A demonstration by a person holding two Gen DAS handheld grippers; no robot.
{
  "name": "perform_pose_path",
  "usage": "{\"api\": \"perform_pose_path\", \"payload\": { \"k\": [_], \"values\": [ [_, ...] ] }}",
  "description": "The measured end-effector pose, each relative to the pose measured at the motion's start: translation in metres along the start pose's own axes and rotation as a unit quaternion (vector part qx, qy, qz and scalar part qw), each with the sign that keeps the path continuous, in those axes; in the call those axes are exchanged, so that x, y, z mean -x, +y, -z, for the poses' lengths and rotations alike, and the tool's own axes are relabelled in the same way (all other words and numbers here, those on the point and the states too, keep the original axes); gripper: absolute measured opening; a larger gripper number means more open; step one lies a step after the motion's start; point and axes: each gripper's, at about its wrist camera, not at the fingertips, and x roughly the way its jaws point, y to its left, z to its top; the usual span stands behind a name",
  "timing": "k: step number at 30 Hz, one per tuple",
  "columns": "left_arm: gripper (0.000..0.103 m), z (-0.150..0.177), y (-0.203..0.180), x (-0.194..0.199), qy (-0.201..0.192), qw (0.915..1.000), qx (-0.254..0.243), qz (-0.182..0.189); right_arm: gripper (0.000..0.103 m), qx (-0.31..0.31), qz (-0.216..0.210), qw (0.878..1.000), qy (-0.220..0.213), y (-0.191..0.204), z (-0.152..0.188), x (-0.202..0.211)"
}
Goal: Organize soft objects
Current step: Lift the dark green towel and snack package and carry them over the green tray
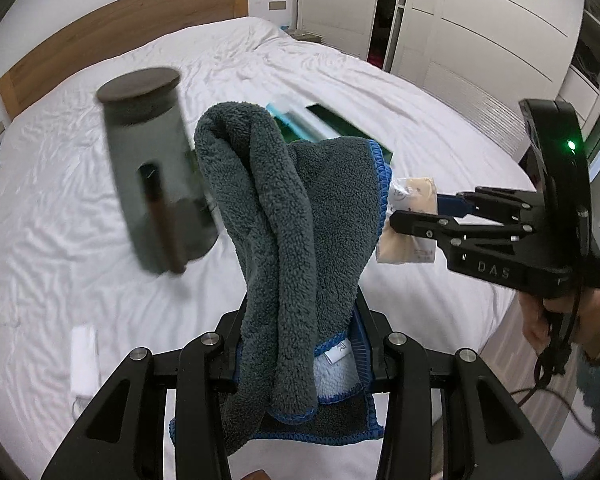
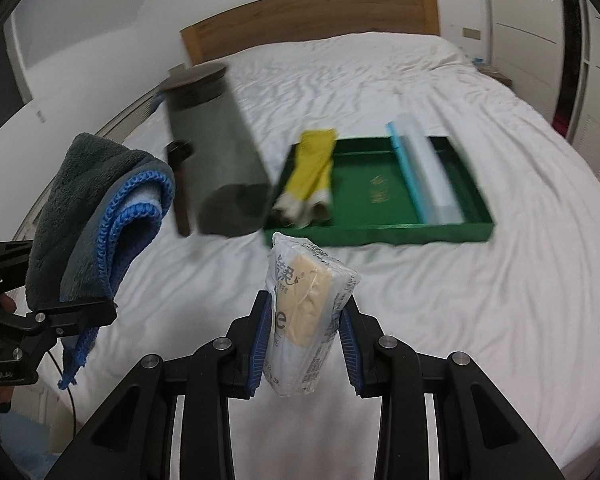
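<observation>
Two grips | towel [image 1: 284, 216] clamped in left hand-held gripper [image 1: 304, 360]; tissue pack [image 2: 306, 316] in right [image 2: 304, 344]

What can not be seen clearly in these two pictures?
- Left wrist view: the green tray is mostly hidden behind the grey fleece towel with blue trim.
- Both views: the dark lidded jar is motion-blurred.
- Right wrist view: the print on the plastic-wrapped tissue pack is too small.

Left gripper [image 1: 300, 344]: black linkage arms, silver pivot screws, blue ribbed pads.
Right gripper [image 2: 304, 340]: the same build is seen, marked "DAS" in raised letters; a green indicator light and black cable are fitted.
Right hand [image 1: 540, 320]: a fuzzy teal sleeve is worn.
</observation>
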Motion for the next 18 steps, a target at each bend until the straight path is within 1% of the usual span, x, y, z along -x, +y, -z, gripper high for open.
{"api": "perform_pose_path", "payload": {
  "k": [3,9,14,16,18],
  "values": [
    [0.036,-0.023,-0.004,-0.018,-0.004,0.9999,0.013,0.0,0.032,0.001,0.015,1.0,-0.005,-0.015,-0.008,-0.002],
    [0.036,-0.071,0.001,-0.06,-0.008,0.9989,0.046,-0.006,0.032,0.012,0.051,0.999,-0.01,-0.044,-0.041,-0.011],
    [0.036,-0.103,0.008,-0.099,-0.003,0.997,0.076,-0.013,0.032,0.023,0.074,0.997,-0.011,-0.061,-0.068,-0.038],
    [0.036,-0.11,0.009,-0.109,-0.003,0.9959,0.088,-0.019,0.032,0.029,0.08,0.996,-0.01,-0.066,-0.079,-0.052],
    [0.036,-0.12,0.012,-0.122,0.003,0.9941,0.108,-0.013,0.032,0.037,0.087,0.995,-0.009,-0.069,-0.088,-0.065]
  ]
}}
